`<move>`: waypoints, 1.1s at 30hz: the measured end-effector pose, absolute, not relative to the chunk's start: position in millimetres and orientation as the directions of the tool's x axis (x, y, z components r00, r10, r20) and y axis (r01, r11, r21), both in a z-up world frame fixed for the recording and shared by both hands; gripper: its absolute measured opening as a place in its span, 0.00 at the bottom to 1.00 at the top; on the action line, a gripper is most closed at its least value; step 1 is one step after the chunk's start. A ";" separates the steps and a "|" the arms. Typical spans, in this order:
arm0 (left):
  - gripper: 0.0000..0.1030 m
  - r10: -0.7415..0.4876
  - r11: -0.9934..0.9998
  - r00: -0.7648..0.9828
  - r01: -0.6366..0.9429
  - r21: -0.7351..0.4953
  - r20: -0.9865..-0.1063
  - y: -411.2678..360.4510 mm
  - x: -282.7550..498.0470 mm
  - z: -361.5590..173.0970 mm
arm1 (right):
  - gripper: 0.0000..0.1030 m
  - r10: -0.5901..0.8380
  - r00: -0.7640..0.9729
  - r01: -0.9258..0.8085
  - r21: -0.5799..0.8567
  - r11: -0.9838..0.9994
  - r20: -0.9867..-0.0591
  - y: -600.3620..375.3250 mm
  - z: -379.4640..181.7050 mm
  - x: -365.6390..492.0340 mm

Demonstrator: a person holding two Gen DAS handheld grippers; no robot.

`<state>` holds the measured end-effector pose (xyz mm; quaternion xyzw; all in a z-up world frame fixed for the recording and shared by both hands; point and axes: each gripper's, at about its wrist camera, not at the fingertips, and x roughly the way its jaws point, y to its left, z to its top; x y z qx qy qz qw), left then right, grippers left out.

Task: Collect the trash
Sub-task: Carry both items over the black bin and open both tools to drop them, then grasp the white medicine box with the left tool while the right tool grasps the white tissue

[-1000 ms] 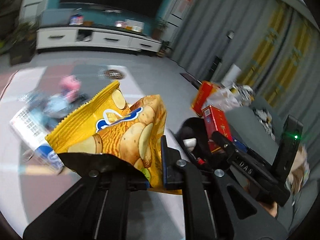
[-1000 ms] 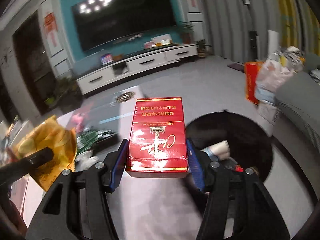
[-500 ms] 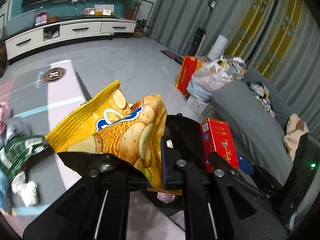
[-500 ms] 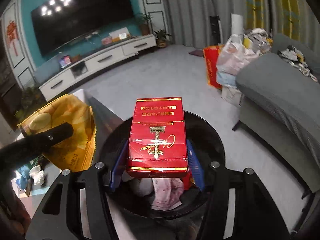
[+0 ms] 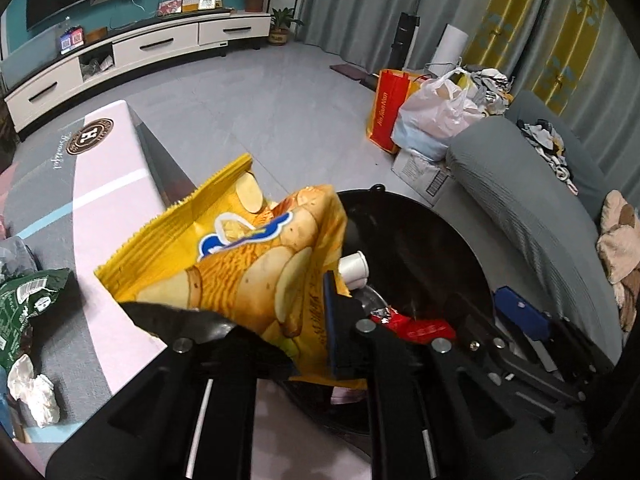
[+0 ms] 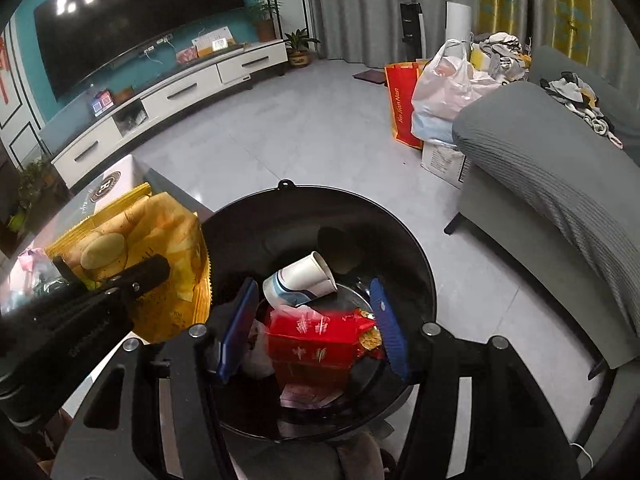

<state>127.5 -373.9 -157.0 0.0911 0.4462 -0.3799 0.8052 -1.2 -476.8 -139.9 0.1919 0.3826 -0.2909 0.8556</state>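
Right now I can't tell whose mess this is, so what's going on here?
A person is binning trash with two handheld grippers. The left gripper, jaws opening, has a yellow chip bag between them at the rim of the black bin. The right gripper stands open over the bin, jaws opening, the red box below them inside.

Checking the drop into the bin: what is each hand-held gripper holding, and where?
Left hand-held gripper, jaws opening: crinkled yellow chip bag, pinched at its lower edge. Right hand-held gripper: nothing; red carton lies in the black bin.
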 end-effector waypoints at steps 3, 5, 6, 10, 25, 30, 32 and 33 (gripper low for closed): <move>0.37 -0.542 0.696 0.316 0.689 -0.204 -0.779 -372.5 125.1 -152.7 | 0.67 -0.360 0.532 0.664 0.114 0.739 -0.766 -480.1 -139.1 -6.8; 0.38 -0.544 0.693 0.323 0.693 -0.198 -0.775 -372.6 122.4 -149.7 | 0.67 -0.354 0.535 0.668 0.126 0.734 -0.767 -482.3 -138.0 -8.3; 0.39 -0.544 0.693 0.327 0.695 -0.194 -0.773 -372.6 120.9 -147.7 | 0.67 -0.349 0.536 0.667 0.133 0.733 -0.768 -482.9 -138.0 -8.9; 0.41 -0.540 0.702 0.350 0.690 -0.180 -0.765 -367.4 116.6 -139.6 | 0.67 -0.339 0.548 0.661 0.148 0.736 -0.765 -482.8 -135.2 -9.3; 0.81 -0.507 0.769 0.515 0.632 -0.093 -0.691 -296.7 95.1 -99.4 | 0.71 -0.280 0.645 0.548 0.175 0.818 -0.711 -442.1 -113.2 -9.6; 0.86 -0.481 0.804 0.557 0.588 -0.087 -0.677 -255.2 91.3 -91.2 | 0.73 -0.253 0.671 0.482 0.150 0.863 -0.697 -408.4 -107.5 -1.8; 0.87 -0.471 0.816 0.569 0.571 -0.088 -0.674 -238.7 90.5 -89.0 | 0.74 -0.242 0.683 0.454 0.141 0.880 -0.689 -393.8 -104.9 2.1; 0.88 -0.465 0.824 0.576 0.559 -0.091 -0.672 -227.6 89.3 -87.8 | 0.74 -0.236 0.690 0.438 0.135 0.889 -0.684 -385.7 -103.4 4.0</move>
